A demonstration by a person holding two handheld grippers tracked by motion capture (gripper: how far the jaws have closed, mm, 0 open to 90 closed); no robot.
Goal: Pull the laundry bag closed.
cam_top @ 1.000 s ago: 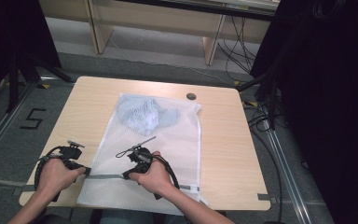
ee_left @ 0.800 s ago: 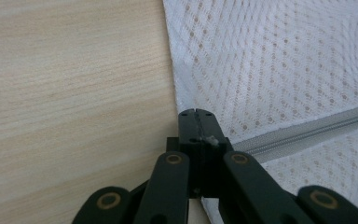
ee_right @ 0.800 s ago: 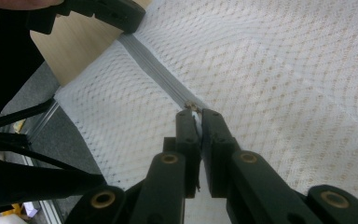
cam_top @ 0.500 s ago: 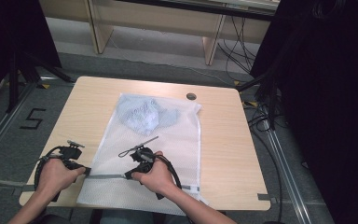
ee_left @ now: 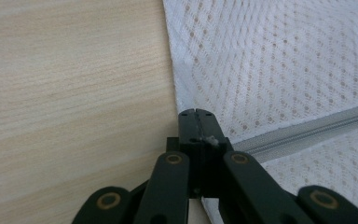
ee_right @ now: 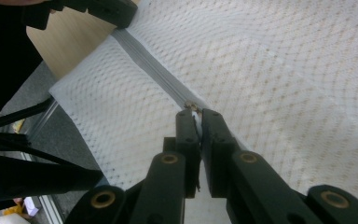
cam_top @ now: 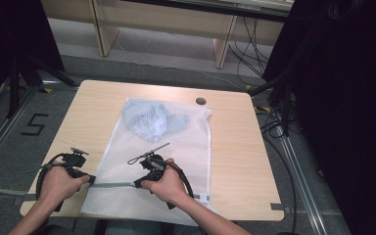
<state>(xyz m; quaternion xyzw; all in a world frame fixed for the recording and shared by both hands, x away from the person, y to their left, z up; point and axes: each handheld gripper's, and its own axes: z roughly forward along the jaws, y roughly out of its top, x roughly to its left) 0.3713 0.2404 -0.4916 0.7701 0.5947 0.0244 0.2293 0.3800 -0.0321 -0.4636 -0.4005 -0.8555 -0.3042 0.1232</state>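
A light wooden tabletop [cam_top: 98,105] stands on grey floor among dark curtains. On it lies our white mesh laundry bag [cam_top: 176,156], bluish clothing [cam_top: 152,120] bunched at its far end, the grey zipper [cam_top: 115,184] crossing near us. Our left tool [ee_left: 196,122] is clamped shut on the bag's edge at the zipper's end; our right tool [ee_right: 195,114] is pinched shut on the zipper pull [ee_right: 192,106]. If we tug unevenly, the small pull may slip free, or loose mesh could jam in the teeth.
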